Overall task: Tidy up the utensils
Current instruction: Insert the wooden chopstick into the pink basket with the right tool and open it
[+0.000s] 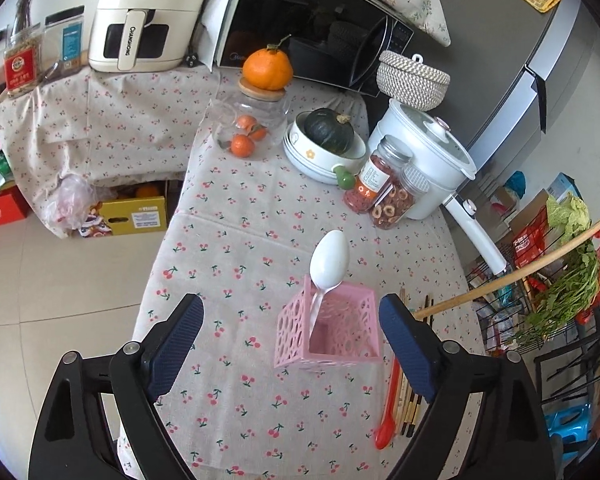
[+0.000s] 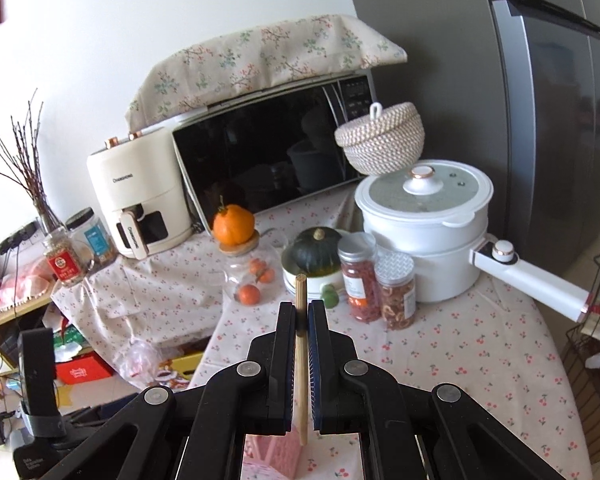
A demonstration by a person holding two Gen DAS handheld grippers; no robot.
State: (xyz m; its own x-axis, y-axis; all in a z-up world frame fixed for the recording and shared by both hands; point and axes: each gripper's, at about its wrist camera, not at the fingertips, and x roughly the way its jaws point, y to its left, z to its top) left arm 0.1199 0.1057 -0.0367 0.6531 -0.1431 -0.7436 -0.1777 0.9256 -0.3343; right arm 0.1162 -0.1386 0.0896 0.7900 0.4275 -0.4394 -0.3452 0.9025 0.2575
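While the pink perforated square plastic holder (image 1: 327, 330) sits on the cherry-print tablecloth (image 1: 236, 240), a white plastic spoon (image 1: 329, 259) stands in it bowl-up, leaning on its far-left corner.

Right gripper (image 2: 300, 312) is clamped narrow on a long thin wooden stick (image 2: 300, 360), probably a chopstick or a utensil handle. The stick runs between the pads, its tip poking out past them, its lower end just above the holder, whose pink edge shows under the gripper. In the left wrist view the same stick (image 1: 512, 272) angles up and away to the right of the holder.

Left gripper (image 1: 290, 344) is spread wide and empty, its pads either side of the holder and seemingly above it, not touching.

Right of the holder, flat on the cloth: a red plastic spoon (image 1: 389, 408) beside a bundle of wooden chopsticks (image 1: 410, 404), partly hidden by the left gripper's right pad.

Handling, my read: the stick is light, stiff and round, so it can roll or pivot in the pads. Grip is mid-shaft, fine for a vertical drop. The holder looks light and tippy, so brace it before anything long lands on a wall. Flat items sit close together; pinch the red spoon at mid-handle.
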